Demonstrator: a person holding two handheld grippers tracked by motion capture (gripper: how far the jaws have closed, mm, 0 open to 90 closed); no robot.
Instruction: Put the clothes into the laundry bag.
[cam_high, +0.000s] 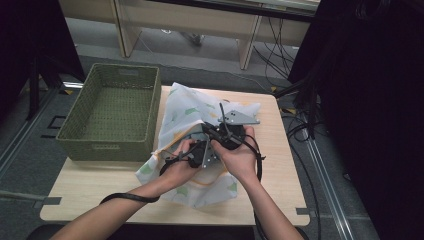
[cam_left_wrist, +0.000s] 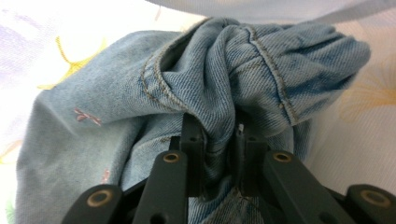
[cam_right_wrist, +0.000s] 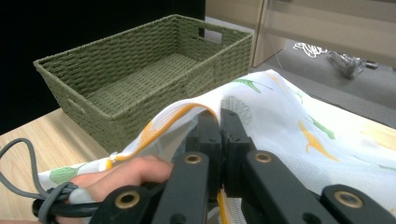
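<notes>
left tool (cam_left_wrist: 219, 140) (barely parted) around denim (cam_left_wrist: 224, 70)

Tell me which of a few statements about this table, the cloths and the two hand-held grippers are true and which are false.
1. The green woven basket has nothing in it. True.
2. The left gripper has blue denim between its jaws. True.
3. The right gripper is wide open over the basket. False: its jaws are shut on the edge of the white patterned cloth, beside the basket.
4. The white patterned cloth lies inside the basket. False: it lies on the wooden table, to the right of the basket.
5. Both hands are close together over the cloth. True.
</notes>
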